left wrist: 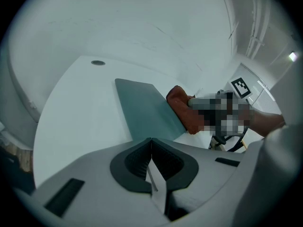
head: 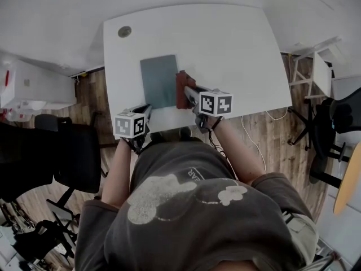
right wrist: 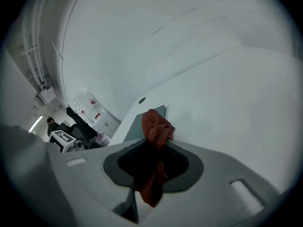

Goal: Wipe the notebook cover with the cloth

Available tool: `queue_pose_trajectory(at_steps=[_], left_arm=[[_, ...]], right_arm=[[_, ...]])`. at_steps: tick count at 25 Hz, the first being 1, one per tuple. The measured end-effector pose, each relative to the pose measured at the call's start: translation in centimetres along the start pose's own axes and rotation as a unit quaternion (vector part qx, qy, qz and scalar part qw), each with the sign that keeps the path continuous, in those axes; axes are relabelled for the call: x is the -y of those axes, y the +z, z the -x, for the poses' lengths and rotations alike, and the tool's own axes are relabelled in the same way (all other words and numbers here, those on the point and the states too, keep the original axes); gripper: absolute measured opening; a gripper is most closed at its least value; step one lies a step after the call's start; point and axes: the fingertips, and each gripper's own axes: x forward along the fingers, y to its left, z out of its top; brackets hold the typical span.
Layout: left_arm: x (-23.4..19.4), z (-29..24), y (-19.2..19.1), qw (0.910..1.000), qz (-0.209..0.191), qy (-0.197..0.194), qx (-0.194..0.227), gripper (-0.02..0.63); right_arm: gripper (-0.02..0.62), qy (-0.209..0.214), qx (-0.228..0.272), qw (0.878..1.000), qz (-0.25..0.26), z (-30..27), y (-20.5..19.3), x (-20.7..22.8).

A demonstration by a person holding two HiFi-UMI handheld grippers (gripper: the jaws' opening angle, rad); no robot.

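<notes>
Just off the near left corner of the notebook, the left gripper (left wrist: 150, 146) has its grey jaws pressed together, empty. The right gripper (right wrist: 155, 143) clamps a crumpled rust-red woven cloth (right wrist: 156, 128) at the right edge of the flat, matte teal rectangular notebook (head: 159, 81), which lies on a smooth white table (head: 231, 44).

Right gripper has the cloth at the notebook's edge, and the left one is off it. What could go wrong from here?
The notebook lies loose on the table, and the left gripper is shut and off it, so a stroke may just push the notebook along. The cloth is bunched in the right gripper, so the hard jaws might scrape the notebook.
</notes>
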Motion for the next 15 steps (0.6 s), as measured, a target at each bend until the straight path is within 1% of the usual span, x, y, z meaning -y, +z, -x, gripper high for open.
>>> queue_pose_trajectory(at_steps=[4, 9, 12, 15], left_arm=[[0.1, -0.1, 0.1, 0.9999, 0.008, 0.007, 0.001, -0.005], [0.9, -0.5, 0.4, 0.9992, 0.007, 0.039, -0.001, -0.005], [1.2, -0.8, 0.5, 0.9984, 0.007, 0.056, -0.002, -0.003], [1.1, -0.7, 0.2, 0.9978, 0.012, 0.066, 0.000, -0.005]], right_arm=[[0.091, 0.013, 0.003, 1.000, 0.000, 0.7, 0.5, 0.4], [0.091, 0.031, 0.003, 1.000, -0.005, 1.6, 1.1, 1.8], [0.091, 0.041, -0.001, 0.999, 0.011, 1.5, 1.5, 2.4], [0.091, 0.057, -0.007, 0.998, 0.022, 0.8, 1.6, 2.0]])
